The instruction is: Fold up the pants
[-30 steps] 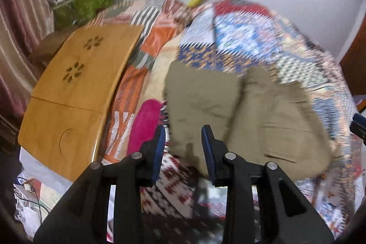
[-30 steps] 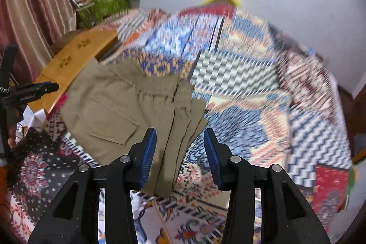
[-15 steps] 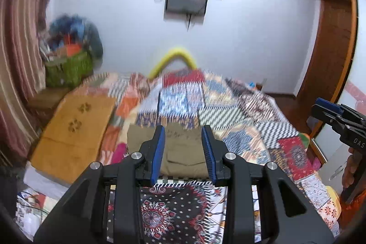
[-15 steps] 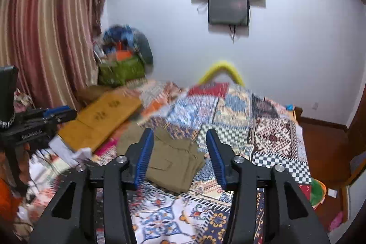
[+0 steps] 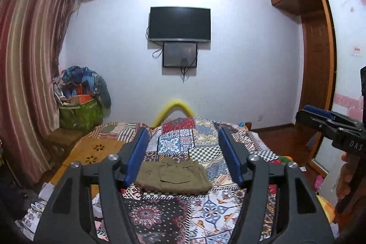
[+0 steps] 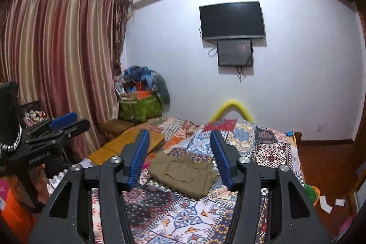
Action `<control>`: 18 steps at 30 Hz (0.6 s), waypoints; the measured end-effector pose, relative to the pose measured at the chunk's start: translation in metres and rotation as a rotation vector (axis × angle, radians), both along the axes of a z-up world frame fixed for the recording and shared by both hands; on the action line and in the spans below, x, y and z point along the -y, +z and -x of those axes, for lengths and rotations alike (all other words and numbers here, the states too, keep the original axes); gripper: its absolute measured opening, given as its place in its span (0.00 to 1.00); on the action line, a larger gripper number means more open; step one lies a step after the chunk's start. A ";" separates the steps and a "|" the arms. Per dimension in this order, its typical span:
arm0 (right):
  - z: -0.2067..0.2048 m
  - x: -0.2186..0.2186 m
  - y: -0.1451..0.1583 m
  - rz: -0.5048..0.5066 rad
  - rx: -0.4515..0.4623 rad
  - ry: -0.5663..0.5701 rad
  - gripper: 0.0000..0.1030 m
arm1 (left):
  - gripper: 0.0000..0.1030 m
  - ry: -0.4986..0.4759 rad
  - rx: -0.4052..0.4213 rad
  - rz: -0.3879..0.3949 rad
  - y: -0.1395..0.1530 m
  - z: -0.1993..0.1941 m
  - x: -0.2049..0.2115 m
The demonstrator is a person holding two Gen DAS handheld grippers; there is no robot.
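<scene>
The pants are lying folded on the bed at about six o'clock — apparently finished. Both grippers, left and right, are hanging well clear, having just been opening, fingers released and empty; next, perhaps only tidying.

Black gripper, blue ribbed pads, silver screws

olive pants, patchwork bedspread, striped curtain

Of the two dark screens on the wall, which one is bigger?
The upper screen is bigger: it is wider and taller than the lower screen mounted right beneath it, where cables hang.
</scene>
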State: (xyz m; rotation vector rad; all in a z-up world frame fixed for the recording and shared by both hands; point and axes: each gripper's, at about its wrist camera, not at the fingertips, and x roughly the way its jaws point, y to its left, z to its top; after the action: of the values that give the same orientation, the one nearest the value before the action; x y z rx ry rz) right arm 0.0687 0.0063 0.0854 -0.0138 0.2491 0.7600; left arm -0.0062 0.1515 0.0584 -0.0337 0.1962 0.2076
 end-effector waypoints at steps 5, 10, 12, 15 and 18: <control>0.015 -0.001 -0.005 -0.006 0.018 -0.018 0.65 | 0.82 -0.006 0.047 0.002 0.002 0.030 0.017; 0.026 -0.004 -0.006 -0.015 0.028 -0.035 0.86 | 0.93 -0.010 0.056 0.004 -0.001 0.043 0.025; 0.028 -0.007 -0.006 -0.014 0.040 -0.052 0.94 | 0.98 0.001 0.063 0.000 -0.004 0.047 0.027; 0.036 -0.005 -0.008 -0.014 0.066 -0.081 1.00 | 1.00 0.001 0.065 0.019 -0.008 0.051 0.023; 0.040 -0.007 -0.008 -0.002 0.075 -0.090 1.00 | 1.00 0.011 0.067 0.021 -0.010 0.056 0.022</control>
State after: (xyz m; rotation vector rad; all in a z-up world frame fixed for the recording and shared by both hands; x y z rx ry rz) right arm 0.0283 0.0129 0.0773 -0.0290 0.1764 0.6687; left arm -0.0622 0.1293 0.0483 -0.0629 0.1312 0.2147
